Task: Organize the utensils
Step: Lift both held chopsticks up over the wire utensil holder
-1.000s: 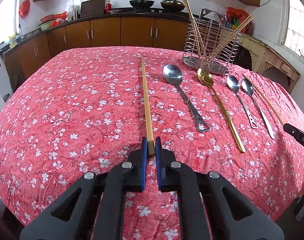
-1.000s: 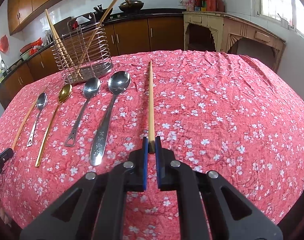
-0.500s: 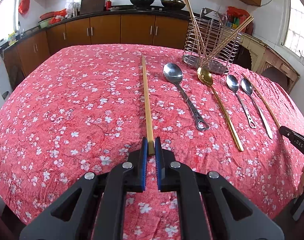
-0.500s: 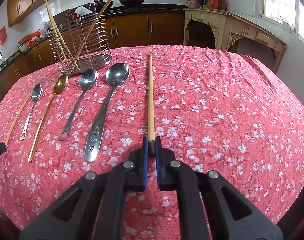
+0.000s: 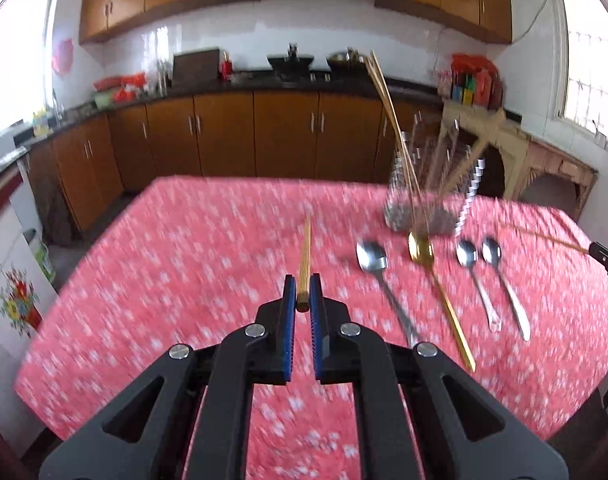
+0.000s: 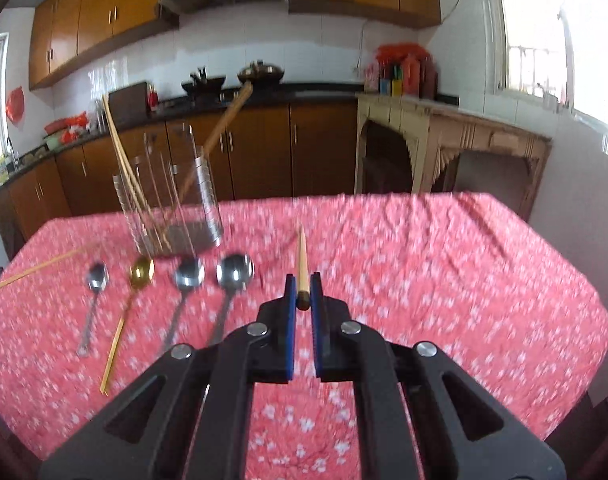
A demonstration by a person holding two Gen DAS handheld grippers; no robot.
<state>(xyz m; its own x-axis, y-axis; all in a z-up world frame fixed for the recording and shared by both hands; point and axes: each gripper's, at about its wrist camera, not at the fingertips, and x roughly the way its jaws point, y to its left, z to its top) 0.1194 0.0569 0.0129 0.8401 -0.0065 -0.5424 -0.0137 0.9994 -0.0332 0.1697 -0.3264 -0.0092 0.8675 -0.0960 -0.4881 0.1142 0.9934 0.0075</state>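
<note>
My left gripper (image 5: 302, 300) is shut on a wooden chopstick (image 5: 304, 256) and holds it lifted above the red floral tablecloth (image 5: 184, 280). My right gripper (image 6: 302, 296) is shut on another wooden chopstick (image 6: 302, 258), also lifted. A wire utensil holder (image 5: 431, 184) with several chopsticks stands at the back; it also shows in the right wrist view (image 6: 170, 200). Three silver spoons and a gold spoon (image 5: 435, 280) lie in a row before it. The gold spoon (image 6: 132, 296) shows in the right wrist view too.
The right gripper's tip (image 5: 607, 258) with its chopstick shows at the right edge of the left wrist view. Brown kitchen cabinets (image 5: 264, 140) and a counter stand behind the table. A carved wooden stand (image 6: 443, 148) is at the far right.
Both grippers have lifted their chopsticks off the table and tilted up, so the views now show the kitchen wall. The spoons and holder have not moved.
</note>
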